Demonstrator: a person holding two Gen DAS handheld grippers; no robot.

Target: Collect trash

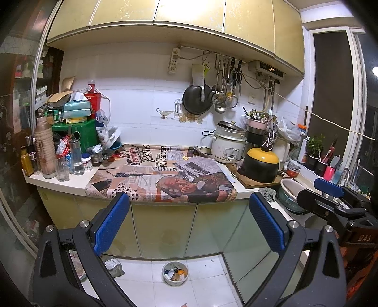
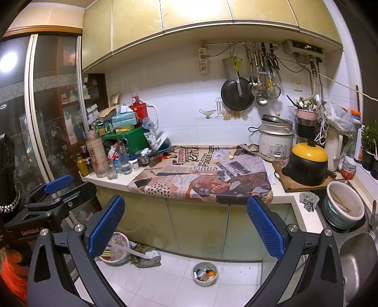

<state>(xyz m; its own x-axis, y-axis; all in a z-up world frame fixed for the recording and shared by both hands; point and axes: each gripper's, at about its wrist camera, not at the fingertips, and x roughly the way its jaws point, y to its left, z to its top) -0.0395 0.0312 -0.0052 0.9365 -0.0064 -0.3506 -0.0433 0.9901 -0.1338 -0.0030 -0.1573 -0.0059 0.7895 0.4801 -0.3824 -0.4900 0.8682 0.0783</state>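
left gripper (image 1: 189,212) released | right gripper (image 2: 186,215) released — both empty | trash bowl (image 1: 175,274) on floor, near the newspaper-covered counter (image 1: 70,183)

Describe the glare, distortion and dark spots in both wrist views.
Left wrist view: ceiling light blows out the upper cabinets; fisheye bends the counter edge; corners vignette black. Right wrist view: similar glare on the cabinets, a lamp reflection flares in the glass door, and the sink sits dim.

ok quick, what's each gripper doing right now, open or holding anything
Left gripper: open, blue-padded fingers wide apart, holding nothing.
Right gripper: open, blue-padded fingers wide apart, holding nothing.
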